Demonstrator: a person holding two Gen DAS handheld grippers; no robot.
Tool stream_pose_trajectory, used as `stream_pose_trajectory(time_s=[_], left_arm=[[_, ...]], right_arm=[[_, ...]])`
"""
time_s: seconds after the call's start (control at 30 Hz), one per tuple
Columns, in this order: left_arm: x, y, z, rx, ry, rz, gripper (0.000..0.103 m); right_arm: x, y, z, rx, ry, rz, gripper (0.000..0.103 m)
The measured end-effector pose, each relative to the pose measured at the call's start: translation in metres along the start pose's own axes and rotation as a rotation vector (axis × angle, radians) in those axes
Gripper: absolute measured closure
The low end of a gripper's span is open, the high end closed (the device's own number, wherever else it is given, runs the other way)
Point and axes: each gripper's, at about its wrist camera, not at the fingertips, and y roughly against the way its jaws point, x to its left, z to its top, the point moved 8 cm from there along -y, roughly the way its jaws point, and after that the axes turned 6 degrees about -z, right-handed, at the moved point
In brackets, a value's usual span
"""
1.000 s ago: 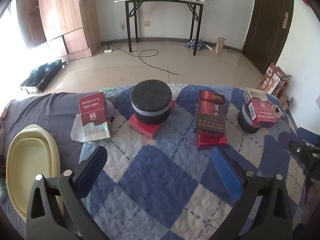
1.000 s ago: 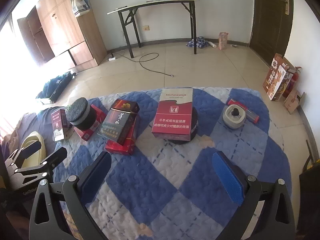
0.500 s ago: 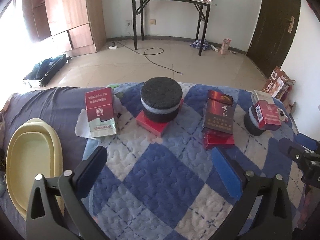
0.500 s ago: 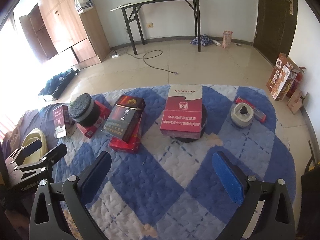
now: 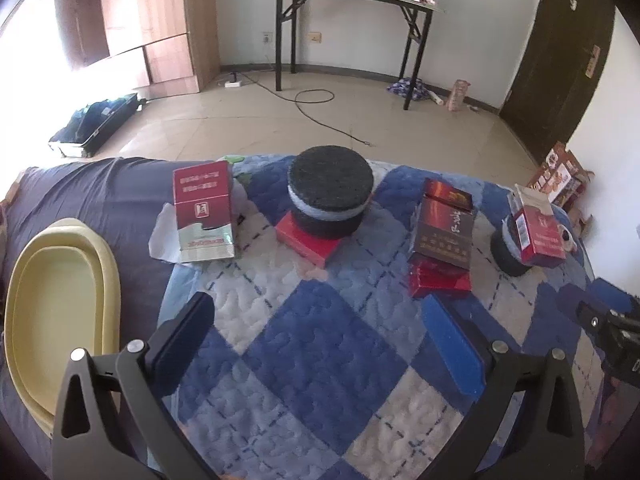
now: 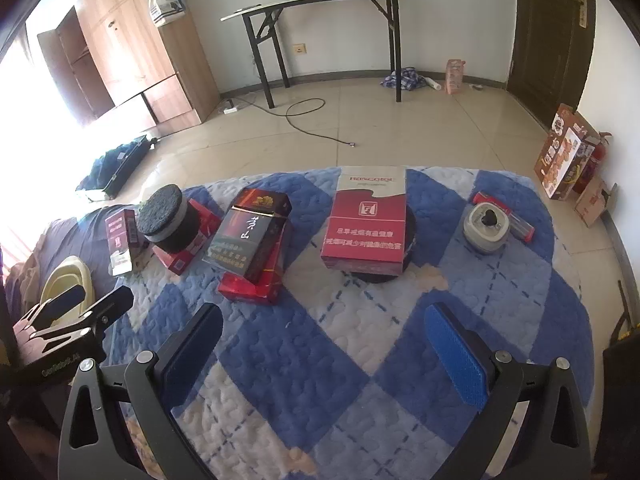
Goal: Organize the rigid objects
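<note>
Both grippers hang over the blue and white quilt point(image 6: 320, 360) with nothing in them: the left gripper point(image 5: 324, 332) and the right gripper point(image 6: 324, 340) each have fingers wide apart. Past them, a dark box point(image 6: 248, 236) lies on a red box point(image 6: 256, 284). Left of the dark box, a round black tin point(image 5: 330, 196) sits on another red box point(image 5: 308, 242). Right of the dark box, a big red carton point(image 6: 366, 224) rests on a black round thing. A yellow tub point(image 5: 56, 312) waits far left.

Bright daylight from the left, blown out to white glare; strong fisheye bending, dark corners, slightly soft.
</note>
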Motion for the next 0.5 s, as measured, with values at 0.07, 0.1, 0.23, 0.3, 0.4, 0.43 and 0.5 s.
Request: stream_pose_trajectory(time_s=[0.07,0.1,0.23,0.3,0.4,0.43,0.5], left_arm=[[-0.0044,-0.0002,-0.0012,0.004,-0.024,-0.005,0.0],[-0.0059,-0.0009,-0.0014,0.005,-0.03,-0.003,0.0],[-0.0096,-0.0028,-0.0026,0.011,-0.031,-0.014,0.0],[-0.0109,-0.0029,-0.0027,0.013,-0.03,-0.02,0.0],[-0.0116,-0.0026,-0.0018,0.014,-0.03,-0.022,0.0],[-0.0119,-0.002,-0.0013,0.012,-0.035,-0.024,0.0],[-0.0118,-0.0021,-0.0008,0.012,-0.041,-0.027,0.0]], right_arm=[[0.0001,-0.0004,-0.0003,0.003,-0.003,0.003,0.0],[0.0004,-0.0007,-0.0007,0.004,-0.004,0.004,0.0],[0.0016,-0.0018,-0.0033,0.009,-0.004,0.006,0.0],[0.0019,-0.0024,-0.0038,0.012,-0.003,0.005,0.0],[0.0008,-0.003,-0.0044,0.013,-0.006,0.001,0.0],[0.0002,-0.0029,-0.0045,0.014,-0.01,0.001,0.0],[-0.0016,-0.0021,-0.0041,0.01,-0.02,0.0,0.0]])
